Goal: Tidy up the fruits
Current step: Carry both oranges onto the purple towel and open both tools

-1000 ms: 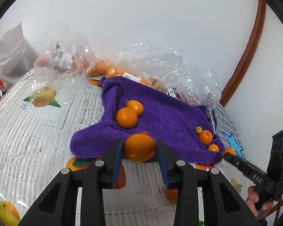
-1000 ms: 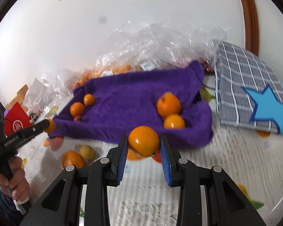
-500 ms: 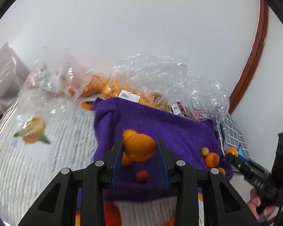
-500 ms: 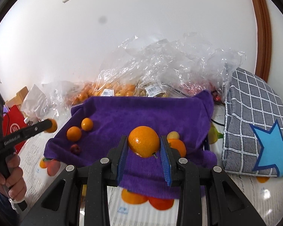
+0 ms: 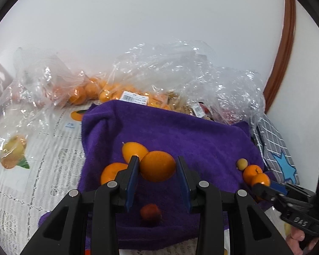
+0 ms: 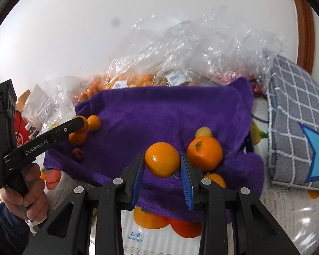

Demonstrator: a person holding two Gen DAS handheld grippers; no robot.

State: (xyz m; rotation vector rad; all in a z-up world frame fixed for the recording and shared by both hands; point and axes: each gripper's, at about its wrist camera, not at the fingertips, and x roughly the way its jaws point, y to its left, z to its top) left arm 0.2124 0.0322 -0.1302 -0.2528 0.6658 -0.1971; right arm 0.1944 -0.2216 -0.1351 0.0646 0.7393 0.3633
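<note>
Left gripper (image 5: pixel 157 170) clamps an orange (image 5: pixel 157 165), long axis crosswise between the jaws

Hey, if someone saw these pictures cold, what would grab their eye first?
The purple towel spread across the table, dotted with oranges. Each pair of tongs, left and right, grips an orange above the towel's near part. Behind it, crinkled clear plastic bags of fruit pile against the white wall.

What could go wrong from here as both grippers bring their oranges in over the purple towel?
The left gripper holds its orange beside two resting oranges; setting it down could knock them rolling. The right gripper has its orange near the purple towel front edge, so a release may roll it off.
</note>
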